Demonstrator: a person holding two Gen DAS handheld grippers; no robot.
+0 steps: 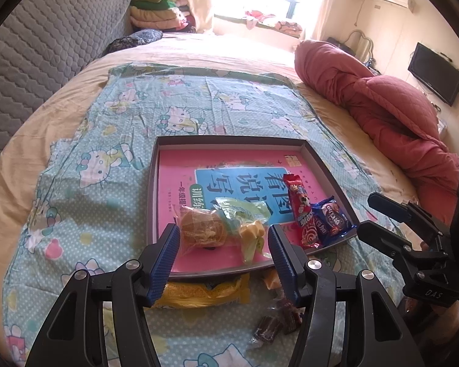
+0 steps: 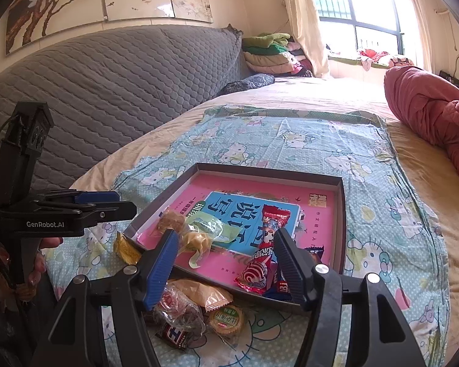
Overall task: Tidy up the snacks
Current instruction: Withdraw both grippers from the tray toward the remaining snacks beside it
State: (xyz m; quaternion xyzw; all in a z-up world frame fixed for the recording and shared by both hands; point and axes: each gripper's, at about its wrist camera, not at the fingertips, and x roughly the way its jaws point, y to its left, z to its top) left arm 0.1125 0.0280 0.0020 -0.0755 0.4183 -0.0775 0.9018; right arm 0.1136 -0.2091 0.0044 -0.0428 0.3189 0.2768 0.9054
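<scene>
A grey tray [image 1: 154, 183] with a pink booklet inside lies on the Hello Kitty cloth on the bed; it also shows in the right wrist view [image 2: 341, 214]. In it are a wrapped brown bun [image 1: 200, 229], a green-wrapped yellow pastry [image 1: 251, 231], a red lollipop packet [image 1: 303, 214] and a blue packet [image 1: 332, 218]. My left gripper [image 1: 223, 260] is open and empty just above the tray's near edge. My right gripper [image 2: 226, 263] is open and empty over the near edge, above loose snacks: a yellow packet [image 1: 205, 293], dark candies [image 1: 272, 325], an orange wafer [image 2: 208, 295], a round green-label biscuit [image 2: 226, 321].
A grey quilted headboard [image 2: 107, 91] runs along the left. A rolled red quilt [image 1: 382, 110] lies at the right of the bed. Folded blankets [image 1: 159, 9] are stacked by the window. A TV [image 1: 434, 73] hangs on the right wall.
</scene>
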